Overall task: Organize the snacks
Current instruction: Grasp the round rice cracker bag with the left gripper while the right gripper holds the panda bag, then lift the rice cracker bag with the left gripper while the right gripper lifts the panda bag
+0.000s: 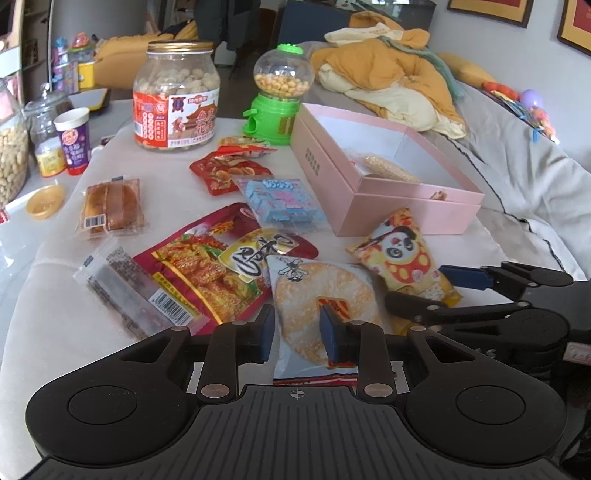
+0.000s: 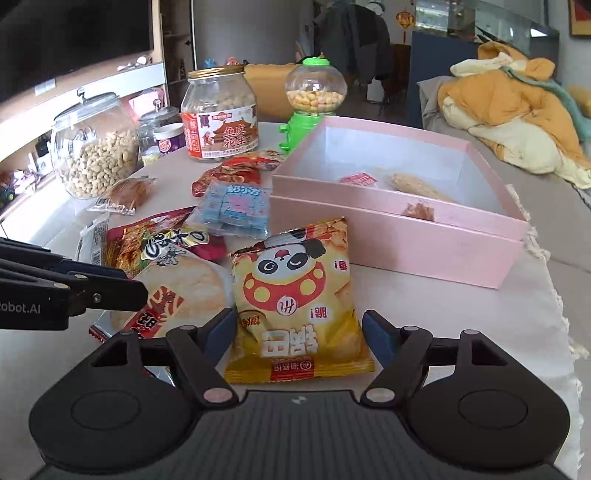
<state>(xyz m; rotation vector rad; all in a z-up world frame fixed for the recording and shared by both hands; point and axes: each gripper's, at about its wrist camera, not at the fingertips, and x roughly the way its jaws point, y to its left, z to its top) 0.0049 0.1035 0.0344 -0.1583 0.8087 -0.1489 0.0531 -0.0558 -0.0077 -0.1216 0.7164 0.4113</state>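
The left gripper [image 2: 122,286] is cut off by the frame edge.

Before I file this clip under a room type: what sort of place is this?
Most likely a home living room: a sofa piled with yellow bedding, framed pictures on the wall, and a cloth-covered table spread with snacks.

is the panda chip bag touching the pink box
Apart. The right wrist view shows a strip of bare white cloth between the top edge of the panda chip bag and the front wall of the pink box.
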